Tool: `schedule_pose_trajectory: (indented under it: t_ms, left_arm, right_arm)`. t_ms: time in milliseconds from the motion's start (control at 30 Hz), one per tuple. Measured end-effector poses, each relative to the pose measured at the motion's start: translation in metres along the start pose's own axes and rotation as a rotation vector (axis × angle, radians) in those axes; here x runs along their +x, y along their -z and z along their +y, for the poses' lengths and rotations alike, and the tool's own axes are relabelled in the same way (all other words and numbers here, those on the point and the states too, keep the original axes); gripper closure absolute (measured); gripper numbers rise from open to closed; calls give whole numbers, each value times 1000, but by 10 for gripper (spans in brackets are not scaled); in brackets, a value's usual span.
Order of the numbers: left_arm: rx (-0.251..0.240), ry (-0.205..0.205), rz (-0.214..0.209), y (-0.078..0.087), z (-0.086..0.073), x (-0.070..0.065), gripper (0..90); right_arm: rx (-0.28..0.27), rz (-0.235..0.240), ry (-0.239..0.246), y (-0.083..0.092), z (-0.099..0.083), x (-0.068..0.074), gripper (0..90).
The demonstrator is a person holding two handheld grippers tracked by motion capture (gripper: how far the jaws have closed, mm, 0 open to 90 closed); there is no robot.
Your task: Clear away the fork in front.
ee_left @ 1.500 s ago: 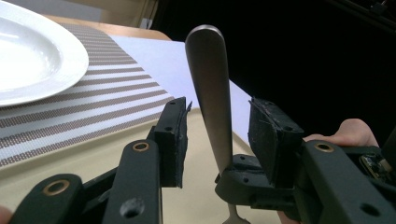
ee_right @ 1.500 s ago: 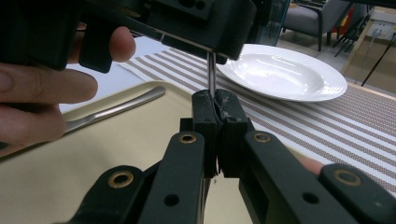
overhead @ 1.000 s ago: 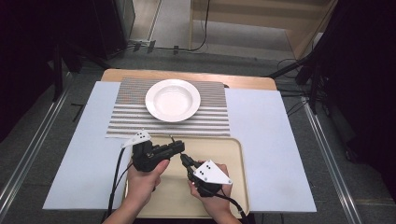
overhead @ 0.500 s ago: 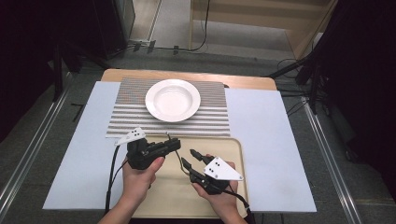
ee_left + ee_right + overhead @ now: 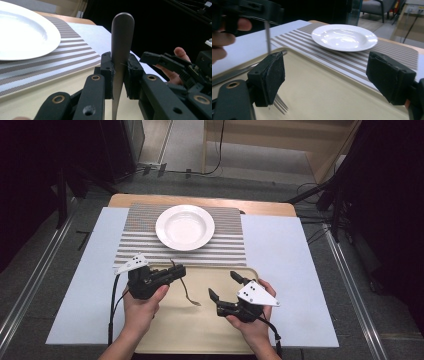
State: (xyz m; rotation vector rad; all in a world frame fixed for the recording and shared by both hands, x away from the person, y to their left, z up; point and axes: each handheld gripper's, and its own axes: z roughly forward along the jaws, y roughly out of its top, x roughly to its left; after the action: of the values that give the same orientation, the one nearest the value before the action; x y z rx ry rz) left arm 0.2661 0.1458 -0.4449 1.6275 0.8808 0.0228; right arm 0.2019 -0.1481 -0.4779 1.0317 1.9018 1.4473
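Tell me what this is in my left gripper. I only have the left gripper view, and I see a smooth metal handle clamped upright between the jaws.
Observer: It's a fork; the right gripper view shows its tines.
Operator: Where does the tine end sit?
Observer: In the high view it hangs down over the beige tray. I cannot tell whether it touches.
Operator: Is the right gripper on it?
Observer: No. The right gripper has just been opening its jaws. They stand wide beside the fork, with nothing between them.
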Motion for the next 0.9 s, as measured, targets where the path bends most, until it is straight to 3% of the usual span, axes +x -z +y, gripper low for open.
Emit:
schedule_pose_trajectory:
  t_ms: [600,900]
  left_arm:
    - [-8,-6,20,11,3,7,784]
    - [-8,-4,20,13,3,9,784]
  right_arm:
    - [-22,-138,-9,29,-9,-52,141]
    - [-38,-217,-49,52,-15,-80,141]
